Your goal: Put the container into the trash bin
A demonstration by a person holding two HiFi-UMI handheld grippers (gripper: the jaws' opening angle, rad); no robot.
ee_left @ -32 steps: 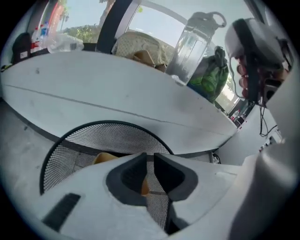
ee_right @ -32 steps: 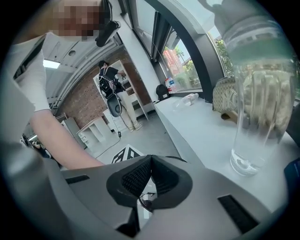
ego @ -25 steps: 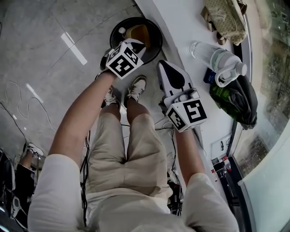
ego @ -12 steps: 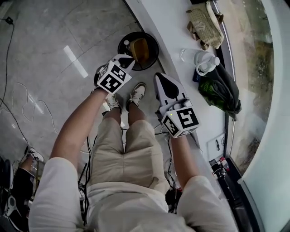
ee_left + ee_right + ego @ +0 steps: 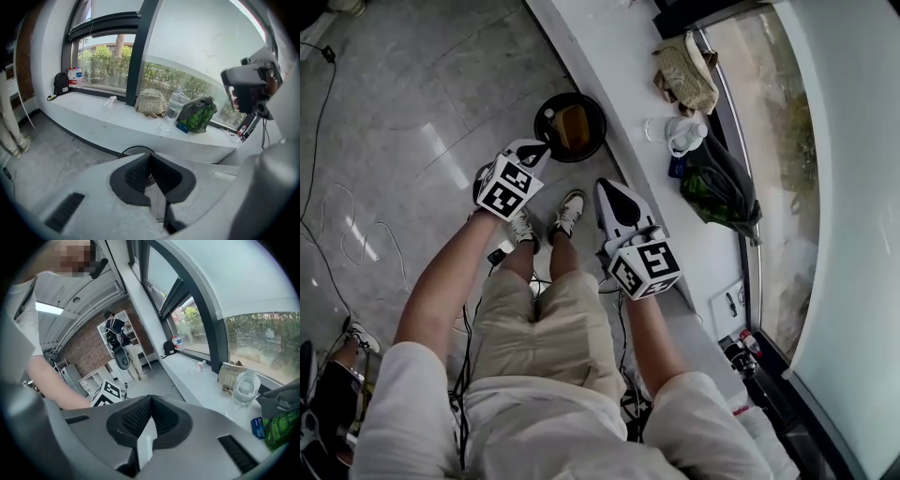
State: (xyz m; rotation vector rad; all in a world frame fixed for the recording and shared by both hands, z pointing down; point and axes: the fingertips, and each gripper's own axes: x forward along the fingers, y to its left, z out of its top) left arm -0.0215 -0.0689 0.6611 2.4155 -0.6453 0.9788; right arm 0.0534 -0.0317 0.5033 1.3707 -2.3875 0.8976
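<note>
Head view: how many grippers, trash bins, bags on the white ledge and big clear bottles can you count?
Grippers: 2, the left gripper and the right gripper
Trash bin: 1
Bags: 2, the beige bag and the dark green bag
Big clear bottle: 1
Total: 6

White desk (image 5: pixel 602 58) under window, beige bag (image 5: pixel 686 77) on it, clear water bottle (image 5: pixel 680 133) just beside bag, green-black bag (image 5: pixel 719 187) nearer, black backpack (image 5: pixel 60 84) at desk's far end, grey floor (image 5: pixel 412 84), loose cable (image 5: pixel 337 217) at left.
</note>
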